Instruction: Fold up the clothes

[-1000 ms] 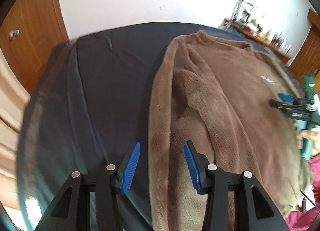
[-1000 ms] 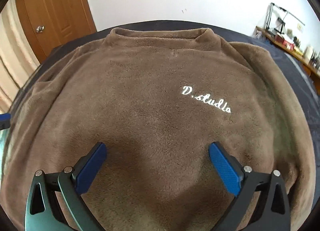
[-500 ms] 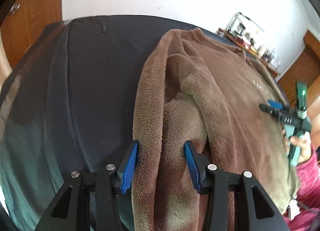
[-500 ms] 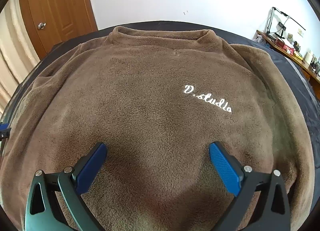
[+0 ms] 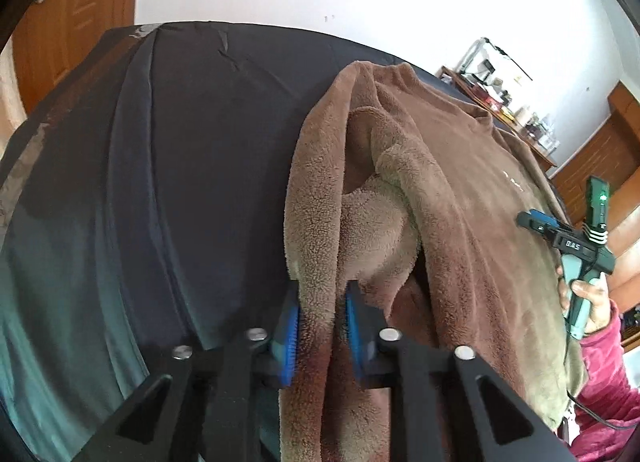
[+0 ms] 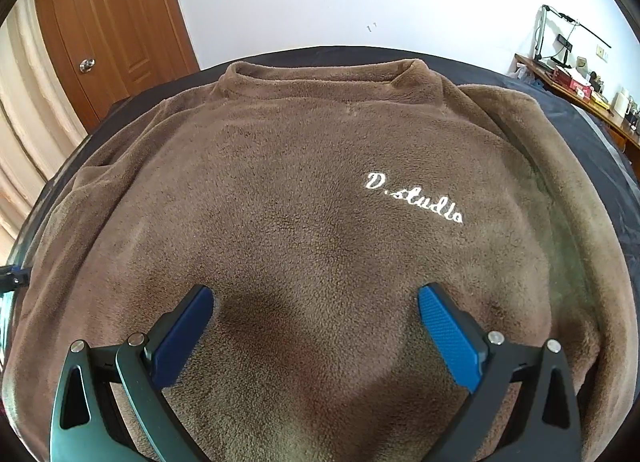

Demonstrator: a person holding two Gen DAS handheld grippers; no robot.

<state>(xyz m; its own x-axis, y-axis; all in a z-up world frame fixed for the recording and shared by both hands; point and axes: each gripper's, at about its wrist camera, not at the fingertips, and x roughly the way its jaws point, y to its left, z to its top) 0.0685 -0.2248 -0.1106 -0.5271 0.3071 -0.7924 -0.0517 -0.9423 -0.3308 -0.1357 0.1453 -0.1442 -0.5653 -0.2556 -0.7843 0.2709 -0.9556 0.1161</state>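
White script lettering (image 6: 415, 198) reading "D.studio" is stitched on the chest of the brown fleece sweater (image 6: 280, 201), below the collar and toward its right side. In the left wrist view the same lettering is too small and slanted to read. On the body of the right gripper (image 5: 536, 221), beside the sweater, small white letters (image 5: 573, 246) look like "DAS".

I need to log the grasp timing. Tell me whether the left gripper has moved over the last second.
Yes. The left gripper has advanced rightward off the dark bedsheet onto the brown fleece sweater's edge and closed on it.
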